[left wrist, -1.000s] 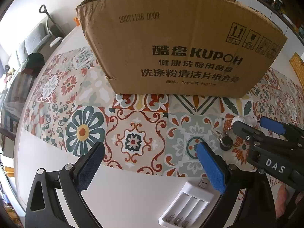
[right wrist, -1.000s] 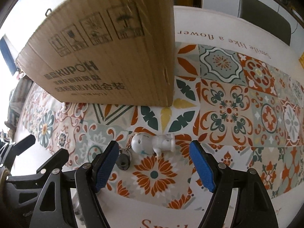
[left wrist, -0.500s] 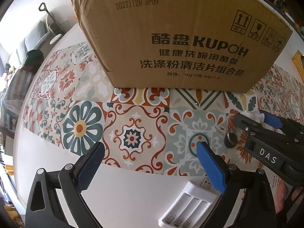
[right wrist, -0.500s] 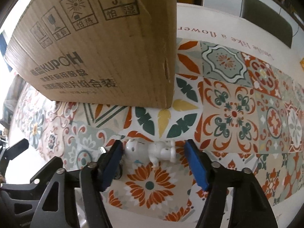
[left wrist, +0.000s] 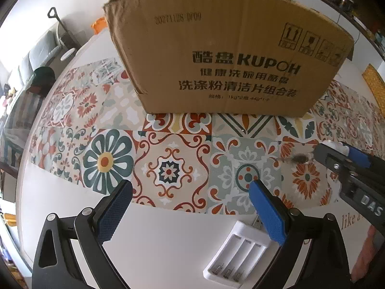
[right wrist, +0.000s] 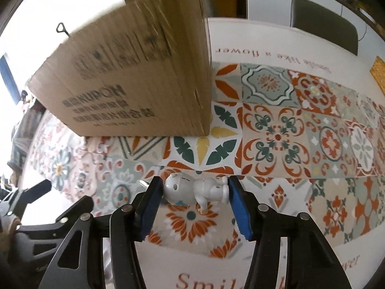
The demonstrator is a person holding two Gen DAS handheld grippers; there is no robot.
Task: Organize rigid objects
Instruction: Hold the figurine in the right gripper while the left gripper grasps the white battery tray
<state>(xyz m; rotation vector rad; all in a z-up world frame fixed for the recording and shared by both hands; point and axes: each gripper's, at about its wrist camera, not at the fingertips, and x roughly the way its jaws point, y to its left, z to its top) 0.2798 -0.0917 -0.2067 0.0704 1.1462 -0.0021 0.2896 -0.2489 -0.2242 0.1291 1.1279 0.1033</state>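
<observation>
A small white figurine keychain lies on its side on the patterned tablecloth. My right gripper has closed in around it, with the blue pads touching its head and its feet. In the left wrist view the right gripper shows at the right, beside the keychain's dark tag. My left gripper is open and empty above the table's front part. A white battery charger lies under its right finger. A large cardboard box stands behind.
The box fills the back left in the right wrist view. A dark chair stands beyond the table's far edge. A woven yellow mat lies at the far right. A sofa is off the table's left.
My right gripper moved forward over the figurine and its jaws narrowed onto it. The left gripper stayed open and shifted slightly.
</observation>
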